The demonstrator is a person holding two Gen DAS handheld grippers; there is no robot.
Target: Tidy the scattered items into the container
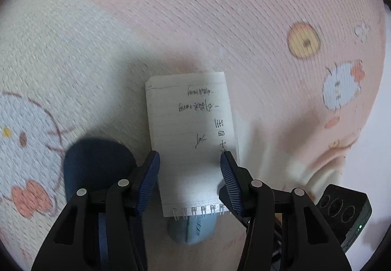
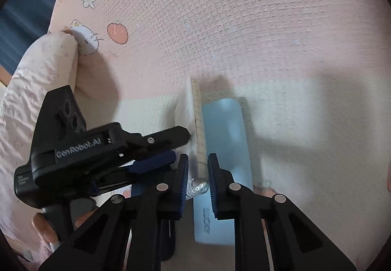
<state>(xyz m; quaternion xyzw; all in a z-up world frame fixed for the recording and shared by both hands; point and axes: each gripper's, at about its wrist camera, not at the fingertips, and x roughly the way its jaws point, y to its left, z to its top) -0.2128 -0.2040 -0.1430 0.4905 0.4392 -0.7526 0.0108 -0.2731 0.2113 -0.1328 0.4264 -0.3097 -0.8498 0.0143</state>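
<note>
Task early: no container visible in either view, nothing seen stowed. Small spiral notepad point(image 1: 193, 139) off the mat, held up between both tools above the pink cartoon-print mat point(image 1: 220, 14). Left gripper point(image 1: 190, 161) fingers spread wide, one on each long edge of the pad, apparently touching; firm clamp or just bracketing, cannot tell. Right gripper point(image 2: 198, 168) fingers drawn close on the pad's wire-bound end, coil point(image 2: 196, 188) sitting between the pads, looks pinched. Pad seen edge-on from the right wrist, face-on from the left: lined white pages, handwritten notes, top sheet slightly bowed, thin and floppy, likely to flex if held at one end only. Pale blue flat case point(image 2: 224, 149) lying on the mat just beneath the pad, not yet picked. Dark blue object point(image 1: 97, 168) near left fingers, unidentifiable. Remaining: carry pad to container, then the rest.
</note>
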